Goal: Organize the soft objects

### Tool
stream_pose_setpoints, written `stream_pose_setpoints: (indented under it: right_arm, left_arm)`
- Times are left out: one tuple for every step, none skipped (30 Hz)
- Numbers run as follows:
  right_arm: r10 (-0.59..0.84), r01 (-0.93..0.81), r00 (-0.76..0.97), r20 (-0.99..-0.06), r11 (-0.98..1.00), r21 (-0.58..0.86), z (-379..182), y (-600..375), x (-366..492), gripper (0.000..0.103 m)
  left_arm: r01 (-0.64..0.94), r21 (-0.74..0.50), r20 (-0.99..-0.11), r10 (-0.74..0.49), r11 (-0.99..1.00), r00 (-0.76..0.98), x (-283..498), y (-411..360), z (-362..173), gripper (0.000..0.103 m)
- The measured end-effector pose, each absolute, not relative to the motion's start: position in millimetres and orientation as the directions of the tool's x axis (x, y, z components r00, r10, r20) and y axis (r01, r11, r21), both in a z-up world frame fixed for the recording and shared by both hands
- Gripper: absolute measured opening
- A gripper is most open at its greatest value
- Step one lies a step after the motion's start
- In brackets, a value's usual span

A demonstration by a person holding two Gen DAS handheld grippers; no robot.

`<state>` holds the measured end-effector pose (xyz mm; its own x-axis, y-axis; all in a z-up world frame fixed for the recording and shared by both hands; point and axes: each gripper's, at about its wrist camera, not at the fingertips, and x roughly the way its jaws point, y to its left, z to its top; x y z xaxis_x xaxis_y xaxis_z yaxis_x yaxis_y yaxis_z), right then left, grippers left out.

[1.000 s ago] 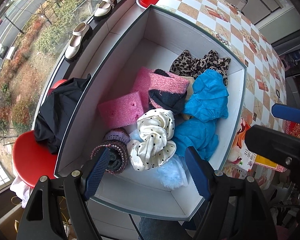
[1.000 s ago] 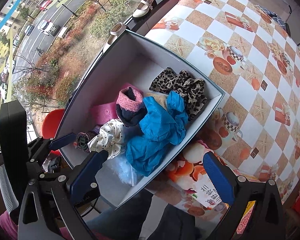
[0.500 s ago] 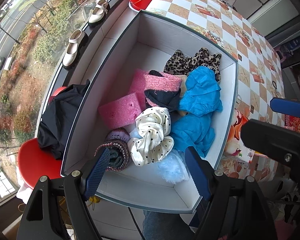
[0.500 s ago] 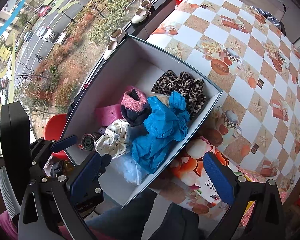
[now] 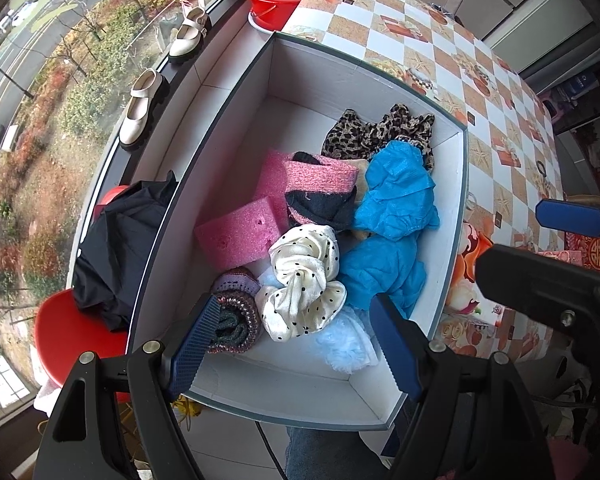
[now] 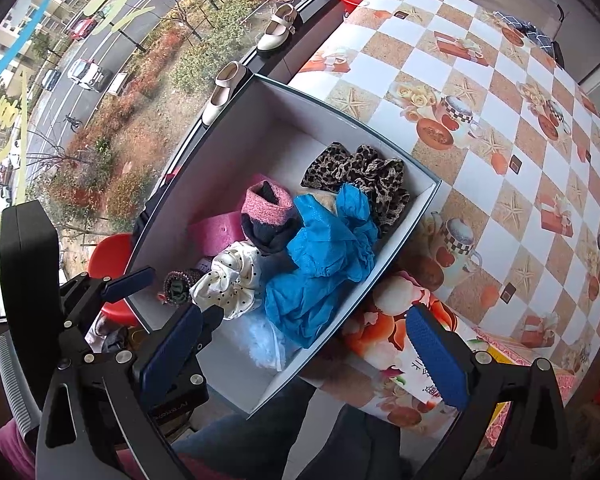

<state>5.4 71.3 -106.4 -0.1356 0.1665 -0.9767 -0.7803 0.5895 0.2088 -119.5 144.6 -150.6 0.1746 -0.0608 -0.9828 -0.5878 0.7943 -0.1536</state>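
We see the left gripper [image 5: 296, 340] and right gripper [image 6: 304, 350], both with jaws wide apart and nothing between them, held above the white open cardboard box [image 5: 236, 92]. The soft items sit bunched at the box's 5 o'clock end: crumpled blue cloth [image 5: 396, 200], cream polka-dot scrunchie [image 5: 300, 280], pink foam block [image 5: 236, 236], leopard-print fabric [image 5: 376, 132] at 1 o'clock.

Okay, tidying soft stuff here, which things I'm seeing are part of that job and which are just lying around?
Part of the job:
- white box
- blue cloth
- leopard-print fabric
- polka-dot cloth
- pink foam
- pink knit piece
- rolled knit

Lying about:
- shoes on the sill
- red basin
- black garment on the red chair
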Motion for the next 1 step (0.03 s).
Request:
stream_pose_setpoints:
  right_arm:
    - [0.165,-0.78,-0.136,-0.977,0.59,0.208,-106.4,71.3,5.4,0.103]
  left_arm:
    - [-0.587,-0.17,-0.98,-0.073,0.792,0.186,-119.7,145.1,-149.3,0.08]
